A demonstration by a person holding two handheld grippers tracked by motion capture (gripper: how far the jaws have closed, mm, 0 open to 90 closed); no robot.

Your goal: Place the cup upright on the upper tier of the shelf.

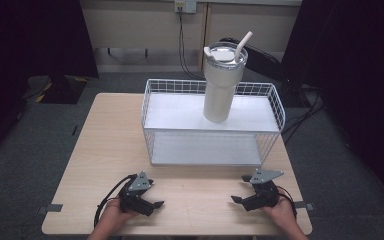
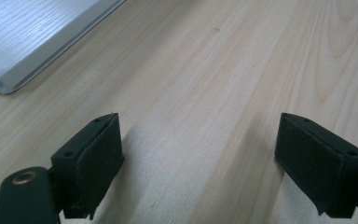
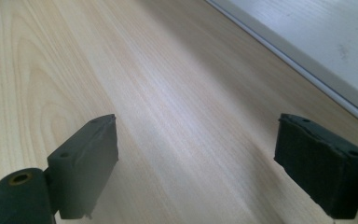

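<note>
The tumbler (image 1: 222,82) stands upright on the top shelf of the wire rack (image 1: 275,107), long axis vertical, straw (image 1: 243,46) up — ahead of both grippers and well apart. Left gripper (image 1: 152,197) and right gripper (image 1: 240,192) rest low at the counter's (image 1: 105,145) near edge, jaws wide open, empty. The right one appears slightly nearer.

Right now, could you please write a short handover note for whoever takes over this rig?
Left gripper: open, holding nothing, low over the table near its front edge.
Right gripper: open, holding nothing, likewise near the front edge.
Tumbler: upright with lid and straw, on the upper shelf of the white wire rack; the lower shelf is bare.
Done: nothing gripped so far.
Left: probably reach forward to the tumbler; either gripper could approach it.
</note>
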